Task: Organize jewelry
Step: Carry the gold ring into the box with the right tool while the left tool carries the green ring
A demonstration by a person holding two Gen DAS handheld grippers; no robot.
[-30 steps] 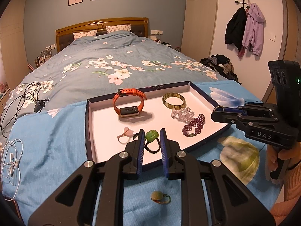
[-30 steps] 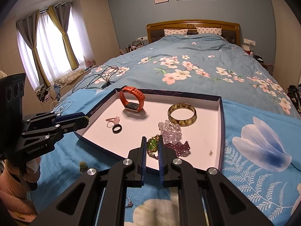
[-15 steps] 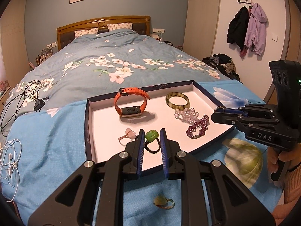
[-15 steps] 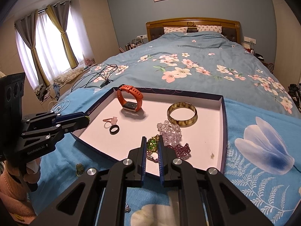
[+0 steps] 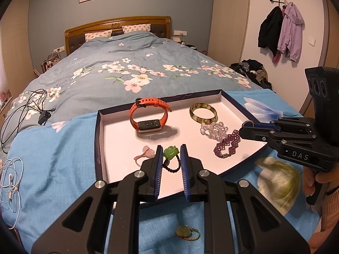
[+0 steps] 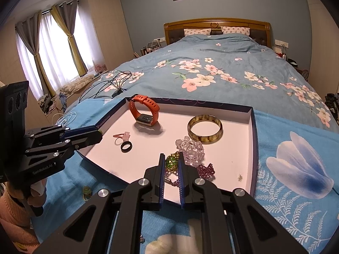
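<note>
A dark-rimmed tray [image 5: 98,139] [image 6: 253,139] on the blue blanket holds an orange watch [image 5: 150,116], a tortoiseshell bangle [image 6: 205,129], a clear crystal bracelet [image 6: 190,148], a purple bead bracelet [image 5: 227,146], a pink ring [image 5: 146,152] and a black ring [image 6: 126,147]. At the tray's near edge my left gripper [image 5: 171,147] [image 6: 98,134] is shut on a green flower ring [image 5: 170,152]. My right gripper [image 6: 171,156] [image 5: 242,130] is shut on a green-and-gold beaded piece [image 6: 172,162] above the tray's right side. A yellow-green stone ring [image 5: 186,231] lies on the blanket.
Black cables [image 5: 31,105] and white earphones [image 5: 10,182] lie on the bed to the left. A hand in an orange sleeve [image 5: 324,182] grips the right handle. A clothes pile [image 5: 252,69] sits on the floor under coats on wall hooks [image 5: 281,31].
Both grippers stay nearly still and keep hold of their pieces. The tray drifts only slightly in each view.
</note>
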